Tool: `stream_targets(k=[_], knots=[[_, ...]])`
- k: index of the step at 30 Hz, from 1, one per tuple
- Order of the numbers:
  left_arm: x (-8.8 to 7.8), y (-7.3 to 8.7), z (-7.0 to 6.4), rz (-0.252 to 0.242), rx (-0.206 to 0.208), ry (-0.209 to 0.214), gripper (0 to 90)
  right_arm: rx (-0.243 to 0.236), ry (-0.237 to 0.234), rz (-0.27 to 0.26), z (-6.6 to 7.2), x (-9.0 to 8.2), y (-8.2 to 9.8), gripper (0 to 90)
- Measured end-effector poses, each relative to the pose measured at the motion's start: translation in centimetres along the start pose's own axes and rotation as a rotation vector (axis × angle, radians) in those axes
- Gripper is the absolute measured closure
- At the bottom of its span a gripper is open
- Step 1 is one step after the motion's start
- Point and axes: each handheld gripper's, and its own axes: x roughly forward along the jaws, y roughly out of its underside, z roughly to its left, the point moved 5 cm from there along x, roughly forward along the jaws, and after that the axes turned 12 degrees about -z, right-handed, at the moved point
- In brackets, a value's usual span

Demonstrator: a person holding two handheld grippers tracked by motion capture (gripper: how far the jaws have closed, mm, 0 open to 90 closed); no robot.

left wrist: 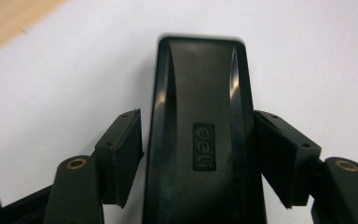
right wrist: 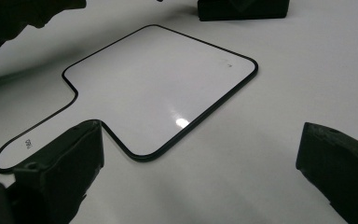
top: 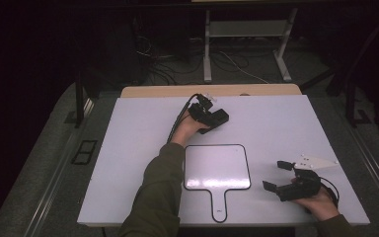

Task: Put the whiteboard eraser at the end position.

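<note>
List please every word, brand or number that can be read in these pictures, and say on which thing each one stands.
"deli" - raised brand mark on the top of the black eraser that lies between the jaws of the left gripper.
A small dark print on the handle of the whiteboard - too small and blurred to read.
I can read no other text.

Your left claw (top: 216,120) reaches far forward, jaws apparently just slack; your right claw (top: 275,176) rests near you, gaping wide.
</note>
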Motion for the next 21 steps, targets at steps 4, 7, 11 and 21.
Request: stream_targets(k=[4,7,11,21], knots=[[-1.0,-0.4,-0.4,-0.028,-0.007,0.012,27.5,0.002,0.002,0.005,-0.1,0.1,0.0,0.0],[-1.6,-0.5,-0.9,-0.071,-0.029,0.026,26.5,0.005,0.007,0.007,-0.2,0.2,0.1,0.0],[-2.9,-0.2,-1.3,-0.089,-0.001,0.034,26.0,0.003,0.005,0.009,-0.1,0.2,0.2,0.0],[-5.5,0.3,-3.4,-0.127,0.031,0.054,22.8,-0.015,-0.004,0.020,-0.2,0.9,0.3,0.0]])
